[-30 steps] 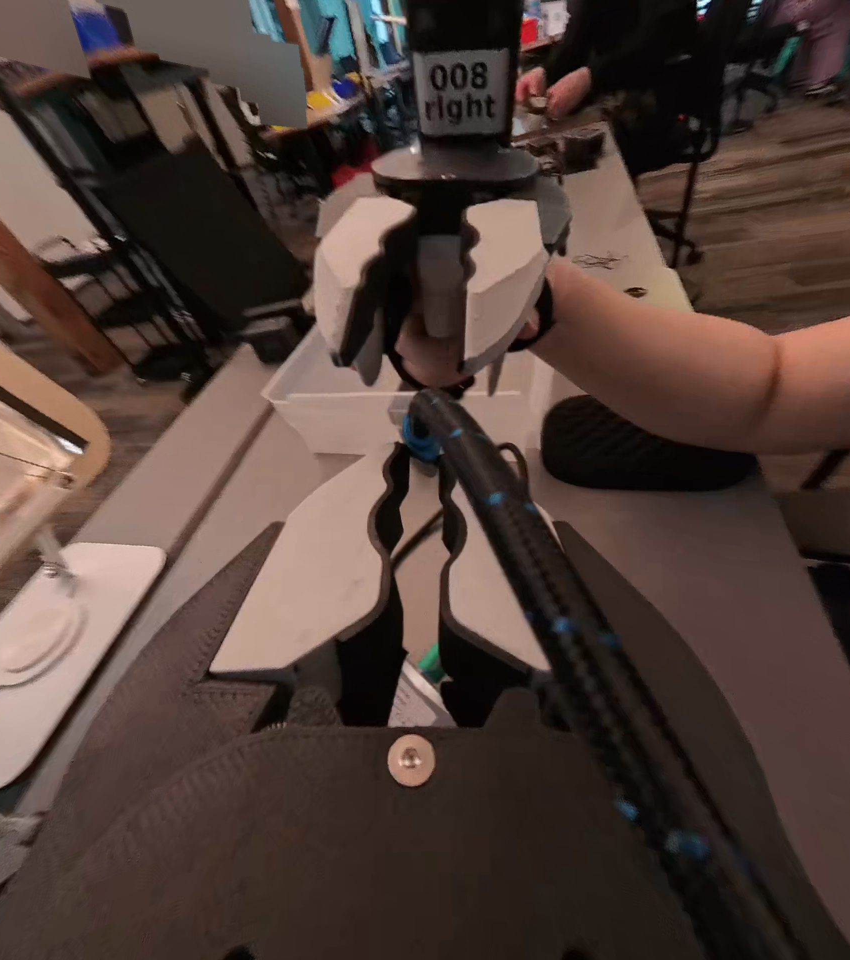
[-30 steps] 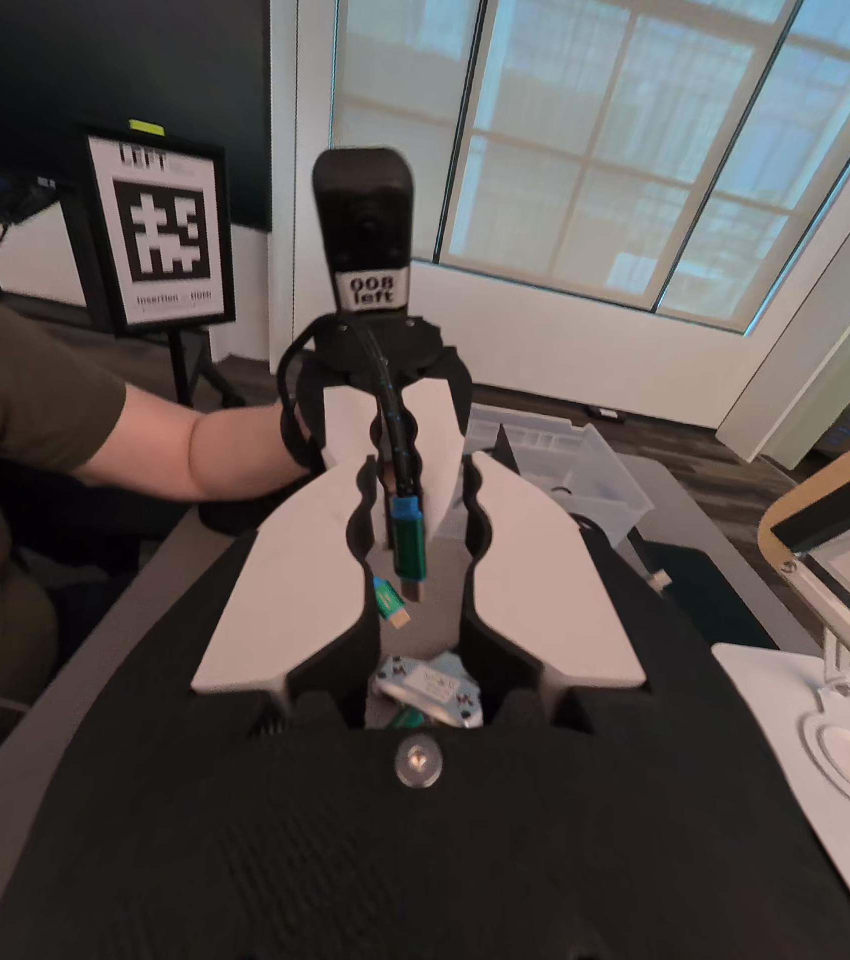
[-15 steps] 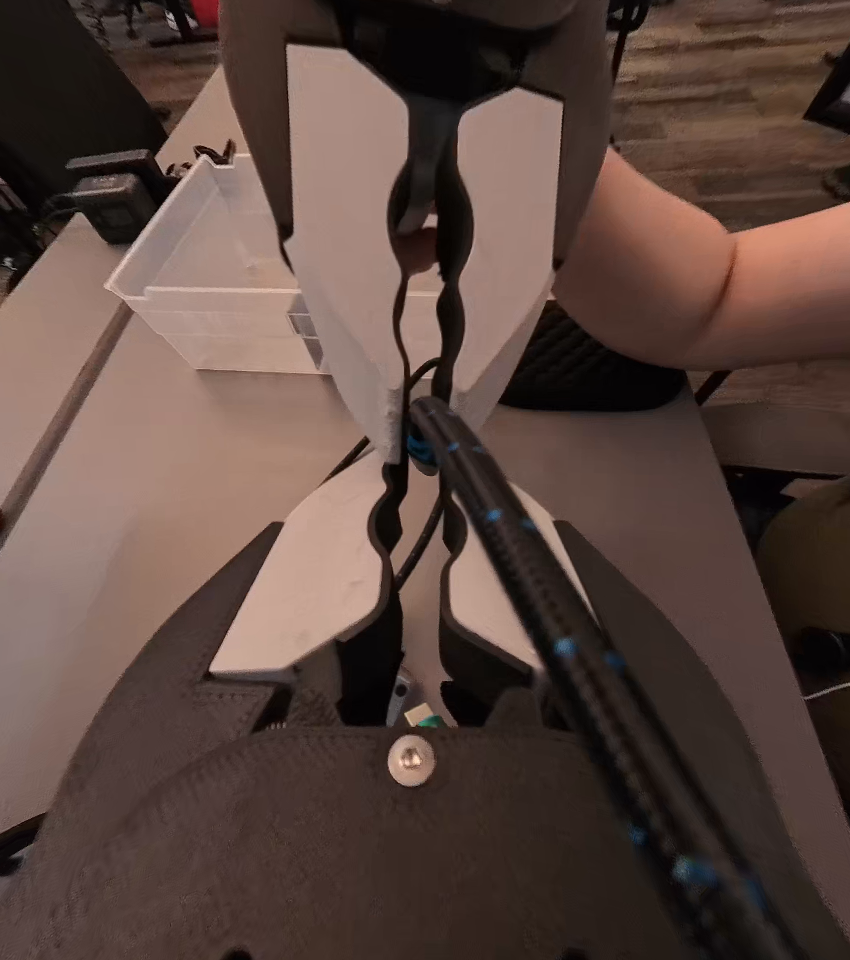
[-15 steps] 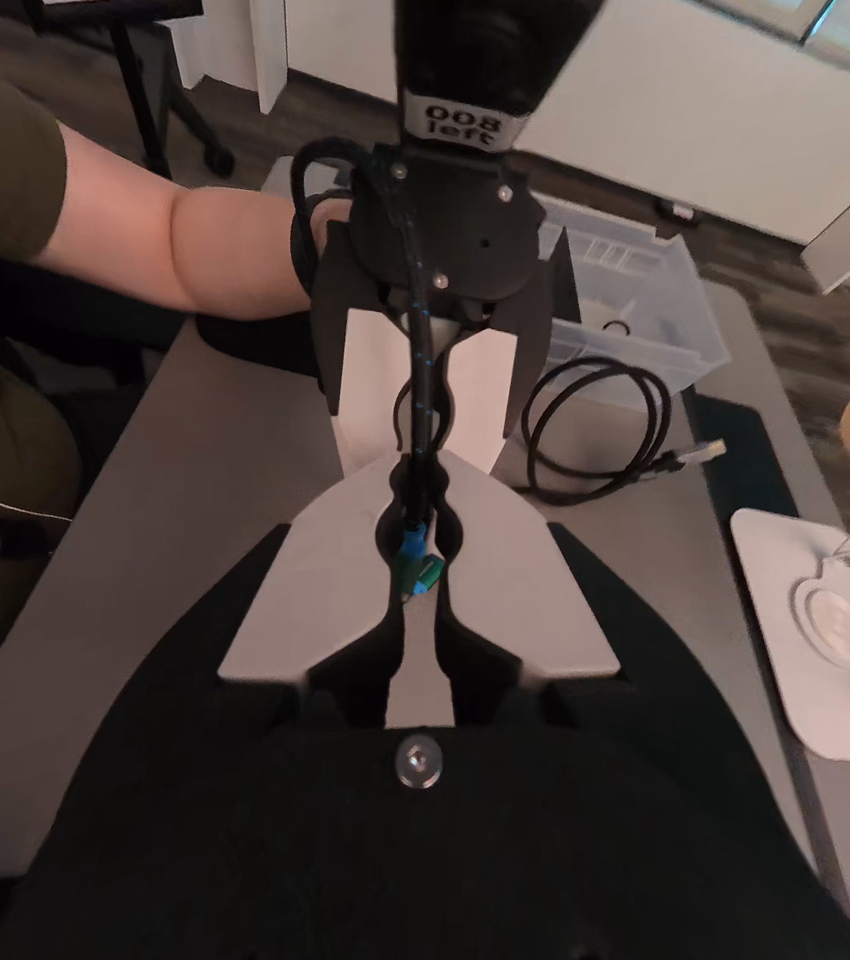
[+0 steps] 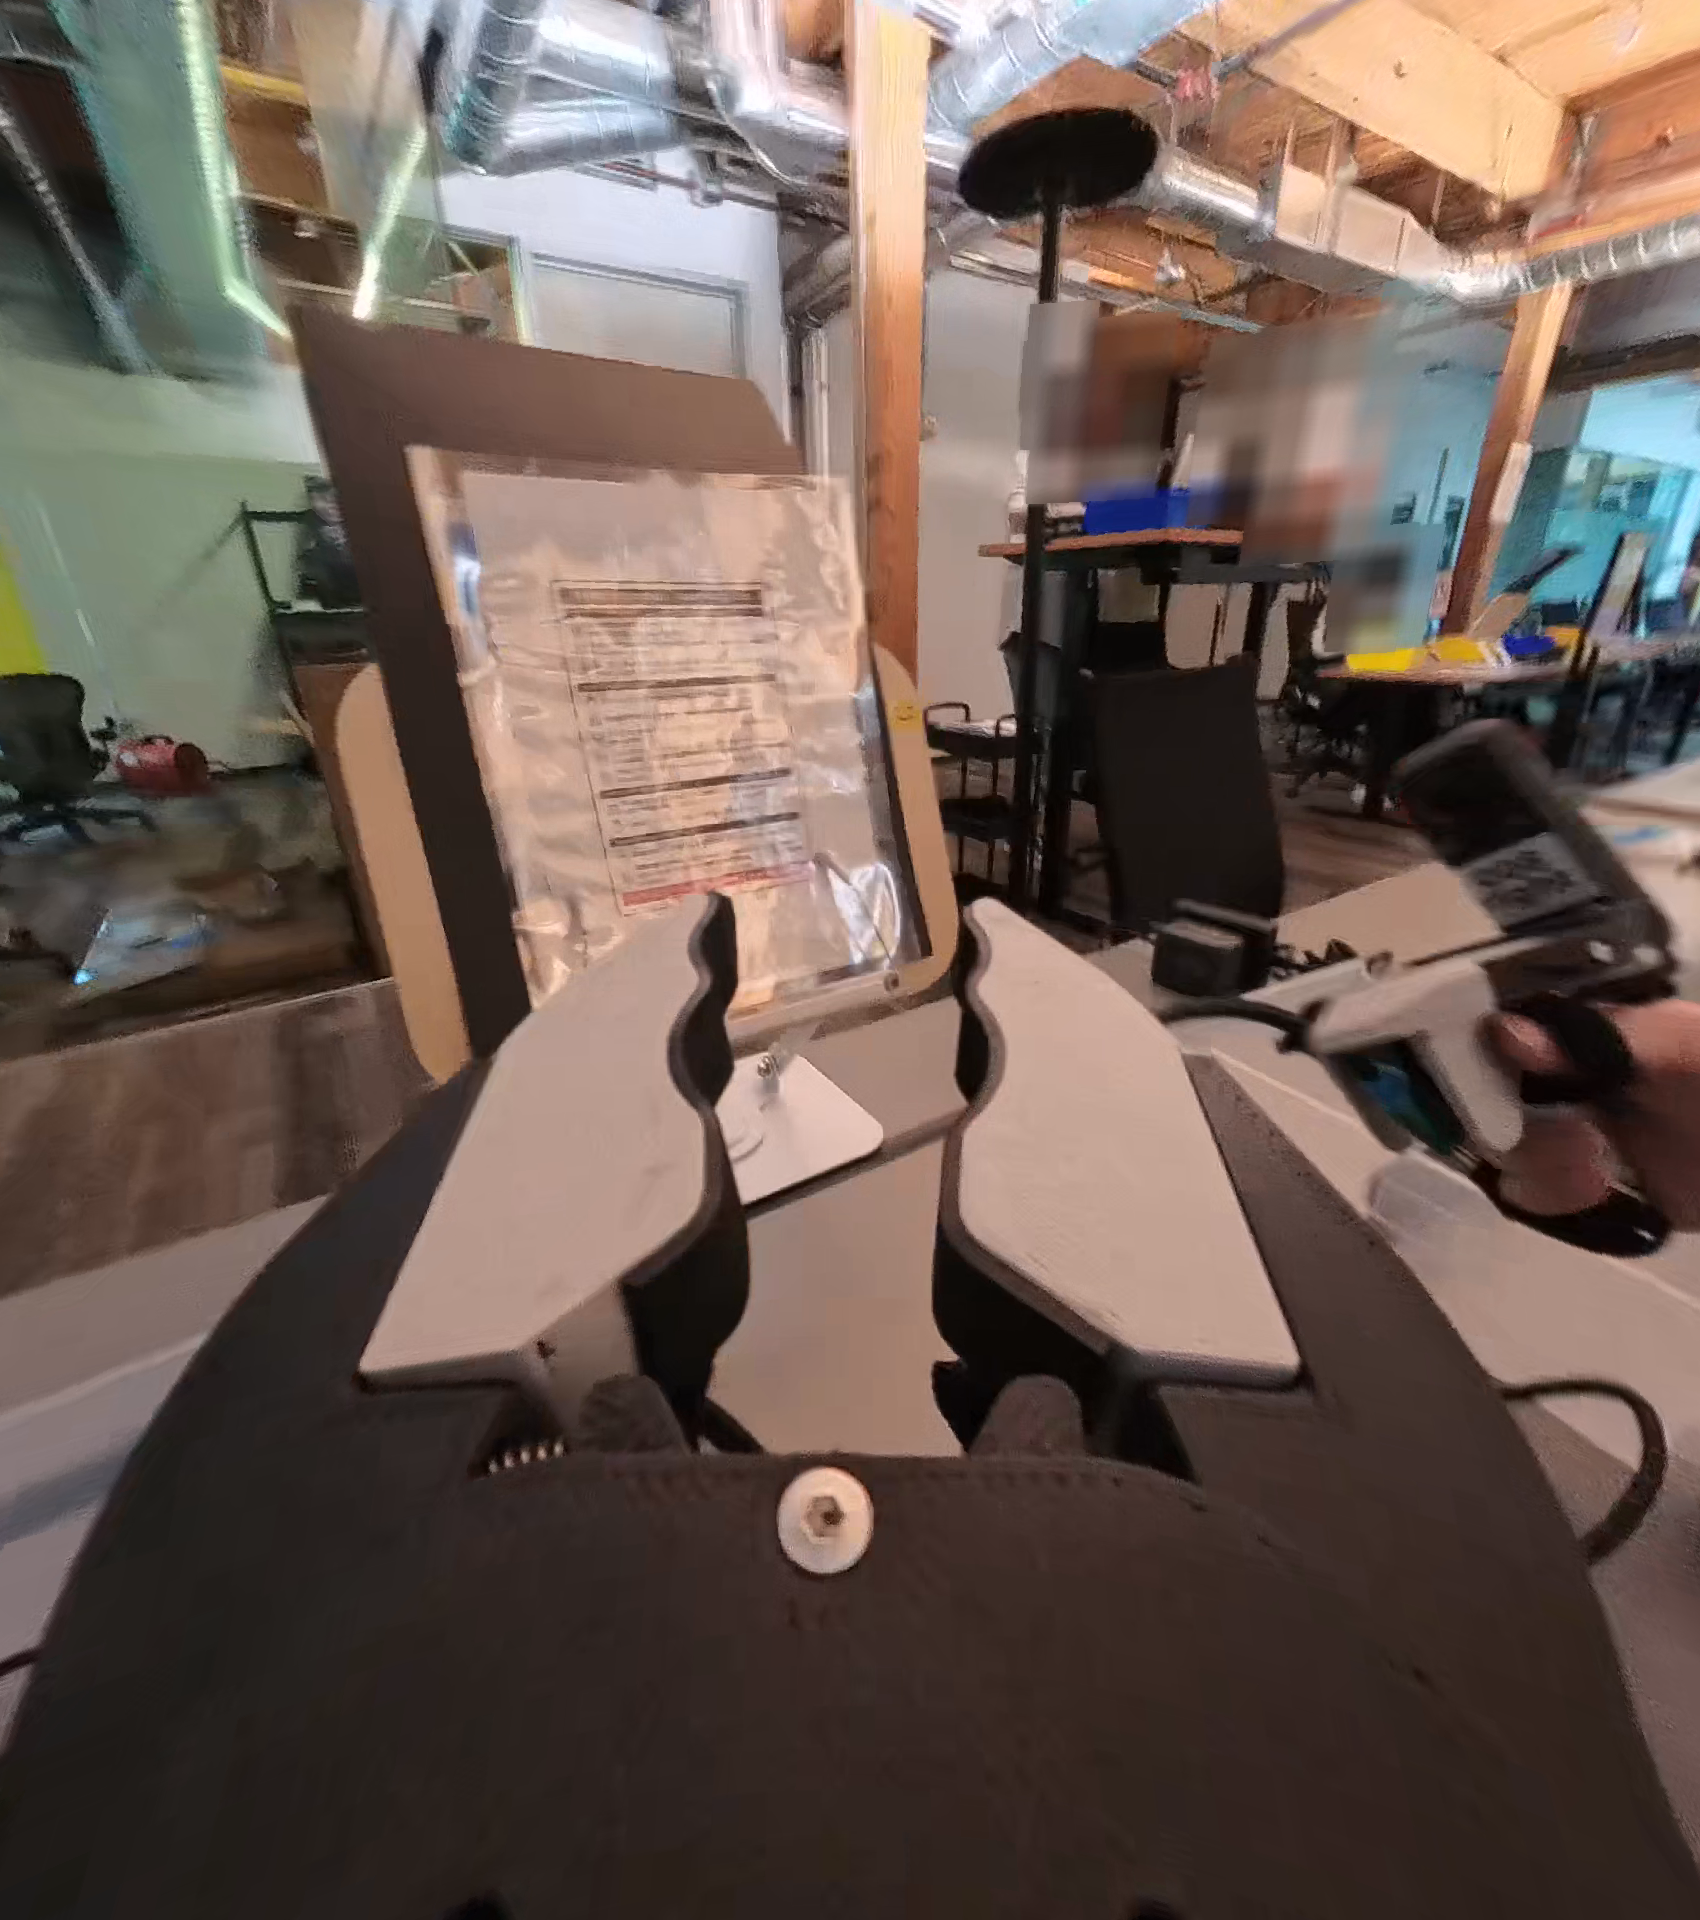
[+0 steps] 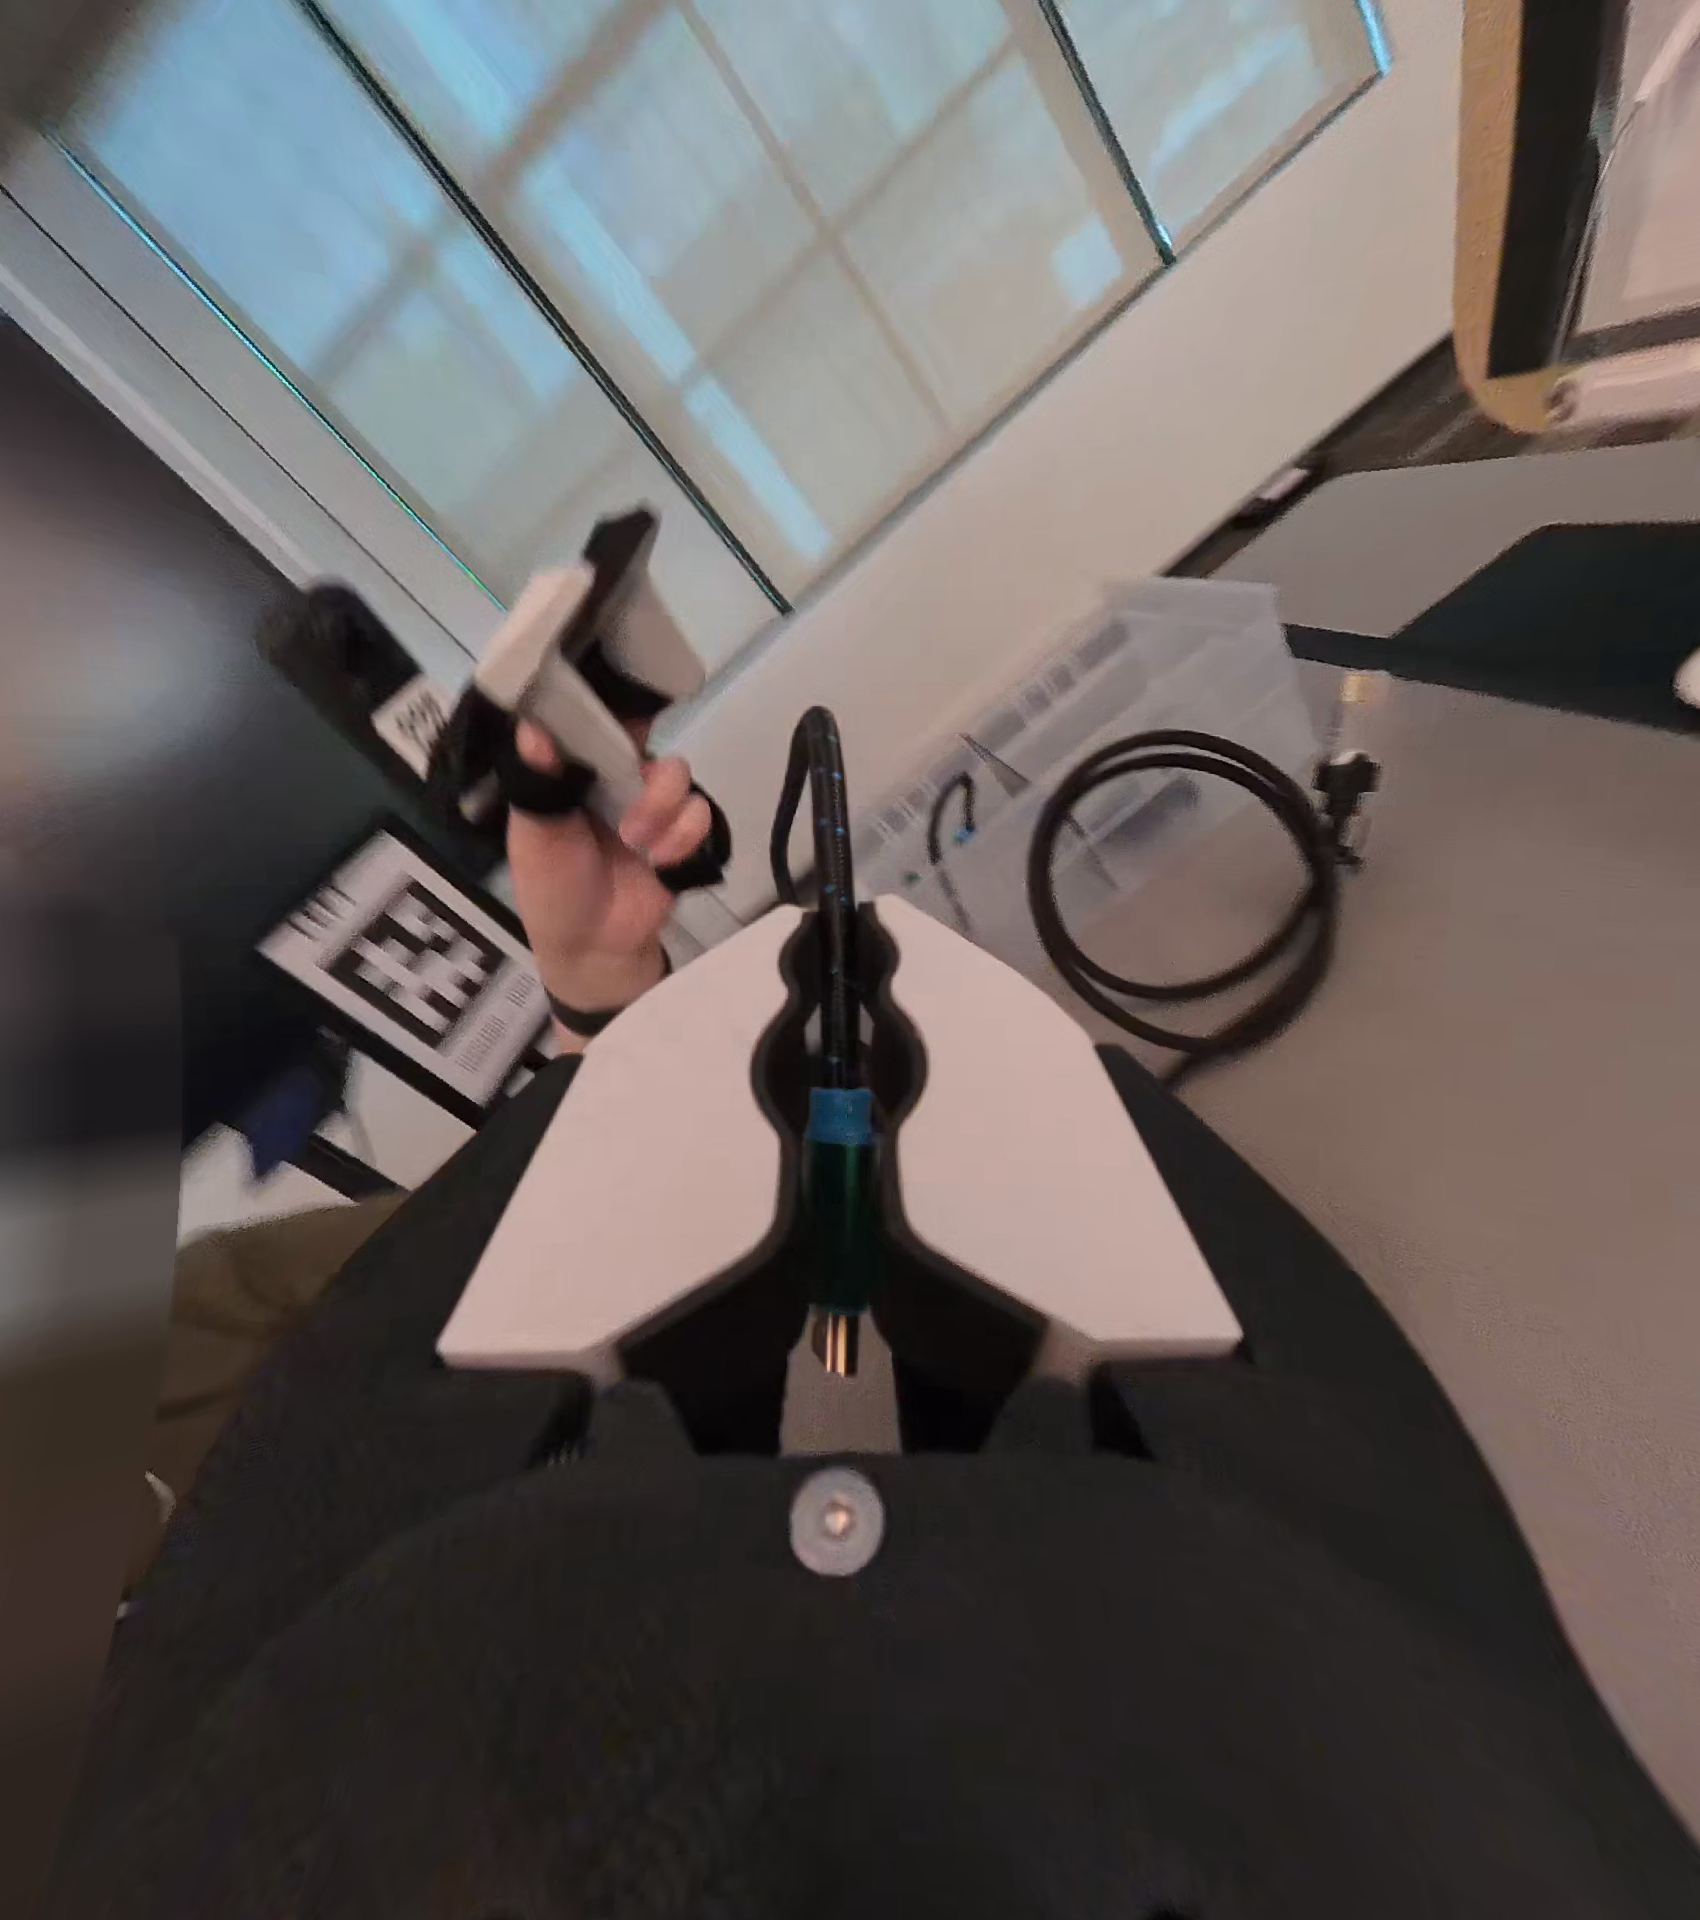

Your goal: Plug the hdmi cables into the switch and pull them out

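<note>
In the right wrist view my right gripper (image 6: 841, 914) is shut on a black braided HDMI cable (image 6: 830, 810). Its green and blue plug (image 6: 841, 1216) lies between the fingers with the metal tip pointing back toward the camera. The cable leaves past the fingertips and loops up. My left gripper (image 5: 846, 920) is open and empty, raised and pointing at a framed sheet on a stand (image 5: 680, 727). The left gripper also shows in the right wrist view (image 6: 597, 613), off to the upper left in a hand. The right gripper shows in the left wrist view (image 5: 1293, 1013). The switch is not in view.
A second black cable lies coiled (image 6: 1178, 894) on the grey table (image 6: 1552, 1143), beside a clear plastic bin (image 6: 1168, 675). A white stand base (image 5: 804, 1132) sits ahead of the left gripper. A marker board (image 6: 410, 966) stands at the left.
The right gripper shut on the plug while the left still held the cable. The left gripper has since opened, let go and swung up and away; both views have tilted.
</note>
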The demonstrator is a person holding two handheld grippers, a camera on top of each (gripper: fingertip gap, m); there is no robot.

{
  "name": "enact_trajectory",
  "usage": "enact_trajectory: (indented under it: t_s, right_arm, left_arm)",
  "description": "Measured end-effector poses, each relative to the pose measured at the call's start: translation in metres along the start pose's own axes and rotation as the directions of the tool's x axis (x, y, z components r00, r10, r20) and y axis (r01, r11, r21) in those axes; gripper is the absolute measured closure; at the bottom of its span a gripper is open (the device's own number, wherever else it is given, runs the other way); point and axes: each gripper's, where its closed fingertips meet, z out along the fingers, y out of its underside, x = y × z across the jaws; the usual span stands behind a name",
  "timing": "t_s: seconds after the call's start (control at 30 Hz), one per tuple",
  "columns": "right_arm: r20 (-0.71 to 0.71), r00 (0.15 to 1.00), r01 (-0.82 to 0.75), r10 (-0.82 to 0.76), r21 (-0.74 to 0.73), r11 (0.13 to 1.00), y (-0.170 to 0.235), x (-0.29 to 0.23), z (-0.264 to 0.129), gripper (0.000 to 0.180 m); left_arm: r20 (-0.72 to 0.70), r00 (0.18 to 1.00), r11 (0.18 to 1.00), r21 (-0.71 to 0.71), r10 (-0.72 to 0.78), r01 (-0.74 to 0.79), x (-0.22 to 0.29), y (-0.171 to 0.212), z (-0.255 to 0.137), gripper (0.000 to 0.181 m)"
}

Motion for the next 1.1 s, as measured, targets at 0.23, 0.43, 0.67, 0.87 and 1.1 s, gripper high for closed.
enact_trajectory:
  t_s: [0.23,0.43,0.67,0.87,1.1]
  right_arm:
    - [0.318,0.891,-0.391,0.324,0.175,0.903,-0.007,0.002,0.015,0.173]
    - [0.43,0.801,-0.556,0.416,0.28,0.783,-0.012,0.002,0.018,0.173]
    - [0.438,0.791,-0.575,0.427,0.293,0.764,-0.004,-0.014,0.033,0.172]
    - [0.435,0.794,-0.582,0.424,0.346,0.736,-0.004,-0.011,0.031,0.172]
    - [0.42,0.814,-0.561,0.402,0.386,0.732,-0.009,-0.005,0.025,0.172]
  left_arm:
    - [-0.425,0.892,0.92,-0.39,-0.154,-0.027,0.133,0.075,0.01,0.143]
    - [-0.38,0.919,0.909,-0.413,-0.109,-0.063,0.148,0.123,0.033,0.131]
    - [-0.268,0.933,0.907,-0.28,0.242,-0.315,0.141,0.119,0.04,0.124]
    - [-0.239,0.927,0.902,-0.257,0.29,-0.348,0.138,0.117,0.041,0.126]
    - [-0.255,0.921,0.902,-0.246,0.294,-0.356,0.136,0.111,0.039,0.132]
